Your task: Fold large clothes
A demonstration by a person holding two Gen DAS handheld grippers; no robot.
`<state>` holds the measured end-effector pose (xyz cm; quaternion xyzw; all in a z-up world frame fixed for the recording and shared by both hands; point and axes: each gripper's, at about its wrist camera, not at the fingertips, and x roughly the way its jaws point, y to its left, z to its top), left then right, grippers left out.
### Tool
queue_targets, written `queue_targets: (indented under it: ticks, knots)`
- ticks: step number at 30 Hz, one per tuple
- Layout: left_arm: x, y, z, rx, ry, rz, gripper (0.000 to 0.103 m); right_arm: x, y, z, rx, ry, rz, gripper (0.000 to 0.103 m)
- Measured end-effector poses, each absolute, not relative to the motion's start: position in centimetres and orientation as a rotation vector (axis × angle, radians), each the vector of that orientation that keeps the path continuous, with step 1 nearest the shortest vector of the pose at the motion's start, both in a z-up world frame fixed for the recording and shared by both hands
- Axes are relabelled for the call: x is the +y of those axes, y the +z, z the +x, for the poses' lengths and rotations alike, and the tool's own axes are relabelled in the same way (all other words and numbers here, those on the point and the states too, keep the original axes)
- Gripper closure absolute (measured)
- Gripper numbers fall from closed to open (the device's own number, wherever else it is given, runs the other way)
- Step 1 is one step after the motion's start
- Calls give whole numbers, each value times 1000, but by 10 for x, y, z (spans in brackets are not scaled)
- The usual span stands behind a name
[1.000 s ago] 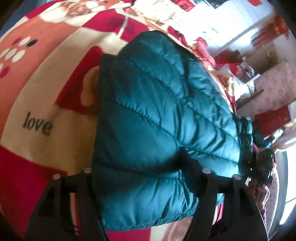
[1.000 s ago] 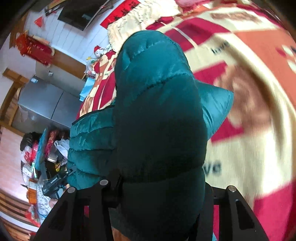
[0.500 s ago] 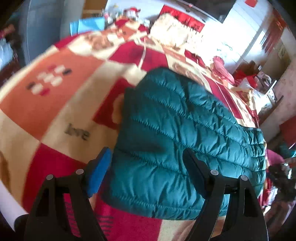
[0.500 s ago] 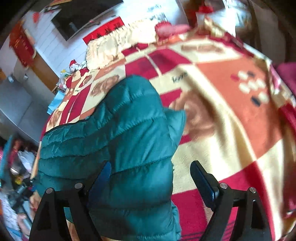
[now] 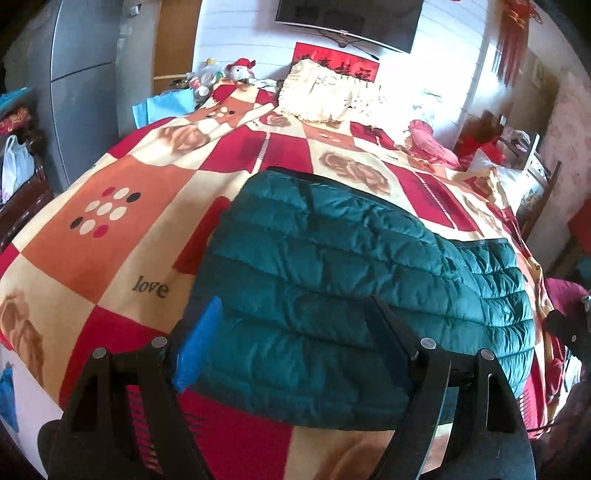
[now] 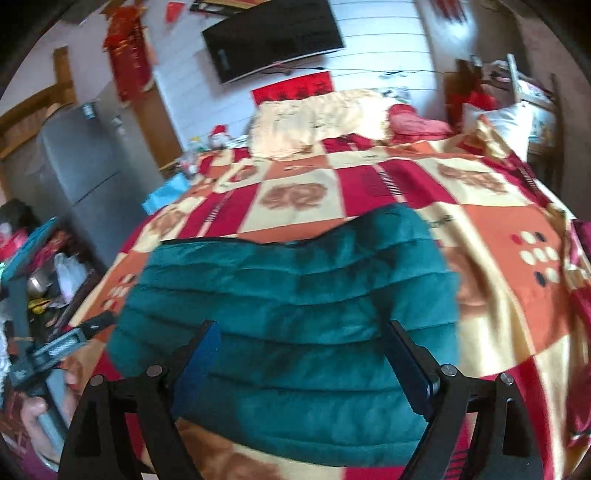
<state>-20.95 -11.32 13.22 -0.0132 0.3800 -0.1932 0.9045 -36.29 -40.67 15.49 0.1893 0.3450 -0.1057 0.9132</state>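
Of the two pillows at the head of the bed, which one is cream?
The larger one, under the TV. The other pillow, to its right, is pink and smaller.

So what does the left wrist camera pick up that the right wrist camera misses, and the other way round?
Only the left wrist view shows the word "love" printed on the blanket, and a white plastic bag at the far left edge.

Only the right wrist view shows a hand at the lower left holding the left gripper by its handle.

Both show the teal puffer jacket folded on the patchwork blanket, the cream pillow, the wall television and the grey fridge. Each view shows its own jaws apart above the jacket, nothing gripped.
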Motion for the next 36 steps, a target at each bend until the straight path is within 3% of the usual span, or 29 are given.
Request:
queue_targets:
  ticks: [13,36]
  knots:
    - [-140,124,-222,748,-390,39,23,-343,141,-334,698,-236,295,14]
    - [-155,118,-229,704,-365,92,23,-347,123,-325,730,-339,250,6]
